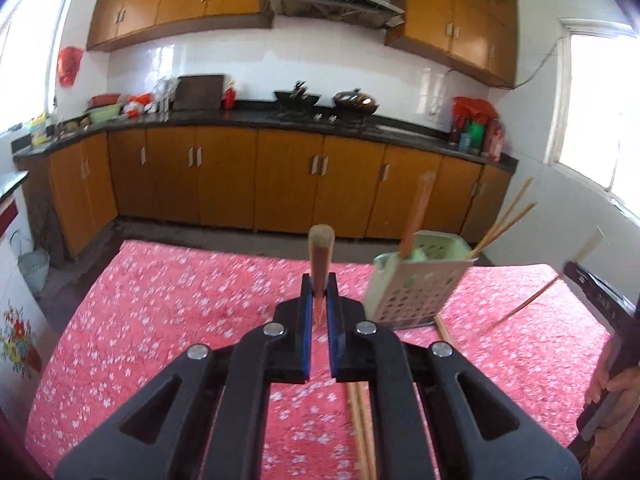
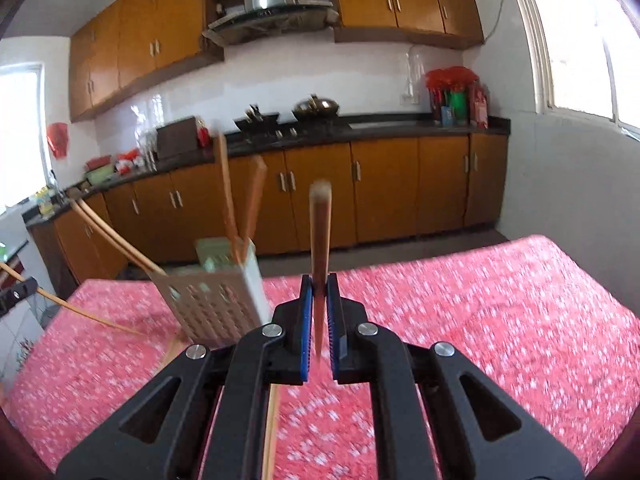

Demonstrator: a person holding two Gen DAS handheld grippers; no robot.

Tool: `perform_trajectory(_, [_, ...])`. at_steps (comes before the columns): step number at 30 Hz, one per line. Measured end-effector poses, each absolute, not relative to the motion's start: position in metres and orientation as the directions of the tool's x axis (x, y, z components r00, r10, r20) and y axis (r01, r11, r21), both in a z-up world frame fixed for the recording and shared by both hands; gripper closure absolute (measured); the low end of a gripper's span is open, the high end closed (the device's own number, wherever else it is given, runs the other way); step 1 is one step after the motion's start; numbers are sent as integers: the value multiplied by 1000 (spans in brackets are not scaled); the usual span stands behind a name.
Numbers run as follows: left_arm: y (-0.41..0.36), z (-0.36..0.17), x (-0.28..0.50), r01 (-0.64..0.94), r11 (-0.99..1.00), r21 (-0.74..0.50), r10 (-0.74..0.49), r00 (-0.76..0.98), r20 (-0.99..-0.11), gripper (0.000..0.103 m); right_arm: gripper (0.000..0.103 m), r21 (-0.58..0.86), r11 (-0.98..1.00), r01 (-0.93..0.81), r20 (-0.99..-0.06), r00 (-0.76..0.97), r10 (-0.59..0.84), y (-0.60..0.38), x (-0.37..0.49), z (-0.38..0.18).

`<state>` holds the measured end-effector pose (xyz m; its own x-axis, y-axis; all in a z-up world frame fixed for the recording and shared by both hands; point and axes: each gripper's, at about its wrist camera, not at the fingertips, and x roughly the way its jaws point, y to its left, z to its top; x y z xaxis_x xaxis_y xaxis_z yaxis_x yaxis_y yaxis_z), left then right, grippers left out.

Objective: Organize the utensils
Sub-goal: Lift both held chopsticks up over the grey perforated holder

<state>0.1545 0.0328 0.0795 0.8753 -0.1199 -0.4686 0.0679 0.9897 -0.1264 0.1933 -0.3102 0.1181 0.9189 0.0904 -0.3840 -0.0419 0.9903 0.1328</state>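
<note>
chopsticks [image 1: 321, 256] are light, stiff, smooth wooden rods, so they can twist in your grip; hold them mid-shaft. your left tool [image 1: 319, 300] is clamped on one, and your right tool [image 2: 319, 304] on another chopstick [image 2: 320, 236]. more stand in the perforated pale green plastic holder [image 1: 412, 284], and some lie on the floral-clothed worktop [image 1: 160, 300].

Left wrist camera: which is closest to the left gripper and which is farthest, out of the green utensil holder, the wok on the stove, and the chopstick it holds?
1. chopstick, clamped between the left gripper jaws.
2. green utensil holder, just right, on the table.
3. wok, far back on the counter.
</note>
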Motion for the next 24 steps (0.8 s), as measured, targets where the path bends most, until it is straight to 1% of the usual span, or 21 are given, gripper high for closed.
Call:
perform_trajectory(6, [7, 116, 146, 169, 976, -137, -211, 886, -413, 95, 95, 163, 978, -131, -279, 945, 173, -295, 188, 162])
perform_trajectory(12, [-17, 146, 144, 242, 960, -143, -279, 886, -371, 95, 95, 160, 970, -182, -198, 957, 212, -273, 189, 186])
perform_trajectory(18, [-35, 176, 167, 244, 963, -118, -269, 913, -306, 95, 95, 158, 973, -170, -122, 974, 190, -259, 209, 203])
perform_trajectory(24, [-42, 196, 191, 209, 972, -109, -230, 943, -242, 95, 95, 198, 974, -111, -55, 991, 125, -259, 236, 212])
